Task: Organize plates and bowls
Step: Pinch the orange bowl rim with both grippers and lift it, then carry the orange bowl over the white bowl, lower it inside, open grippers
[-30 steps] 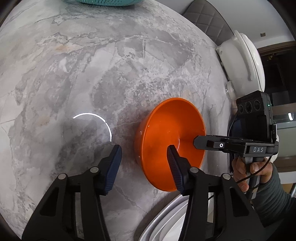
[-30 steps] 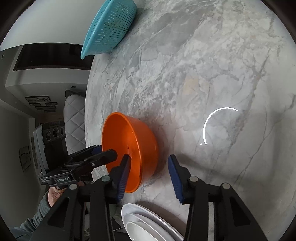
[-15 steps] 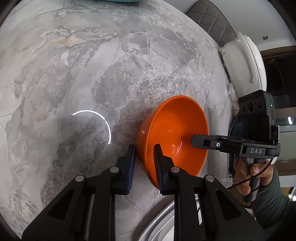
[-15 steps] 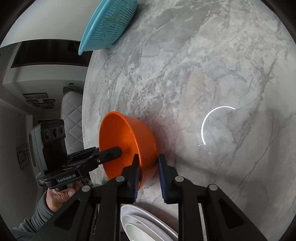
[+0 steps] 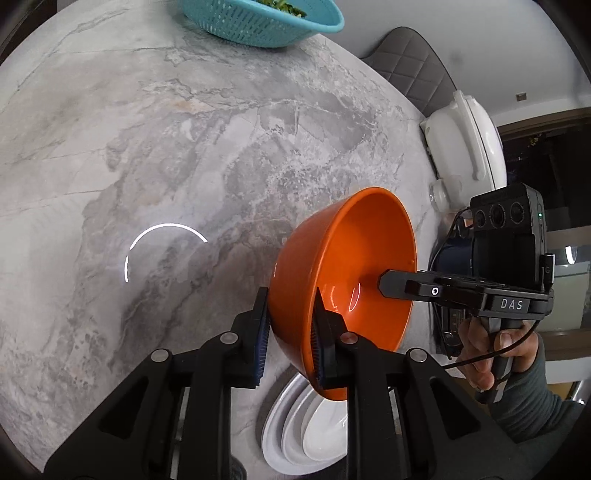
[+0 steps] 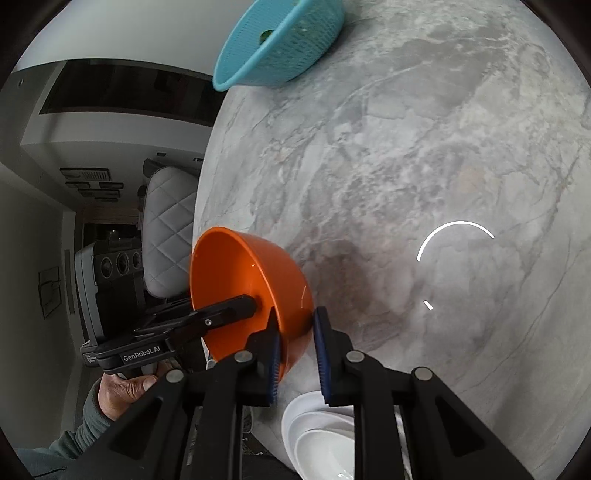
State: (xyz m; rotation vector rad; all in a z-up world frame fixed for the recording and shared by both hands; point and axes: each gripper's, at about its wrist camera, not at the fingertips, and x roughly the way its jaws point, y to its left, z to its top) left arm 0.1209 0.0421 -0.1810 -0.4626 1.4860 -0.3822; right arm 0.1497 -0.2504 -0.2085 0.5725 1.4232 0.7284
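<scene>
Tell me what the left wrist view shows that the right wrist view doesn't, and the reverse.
Only the left wrist view shows the white lidded pot at the table's far right edge and greens inside the teal colander.

Only the right wrist view shows the quilted grey chair front-on and the ceiling vents beyond the table edge.

Both show the orange bowl clamped at opposite rim sides by the left gripper and right gripper, its jaws closing, plus the stacked white plates below and the marble table.
</scene>
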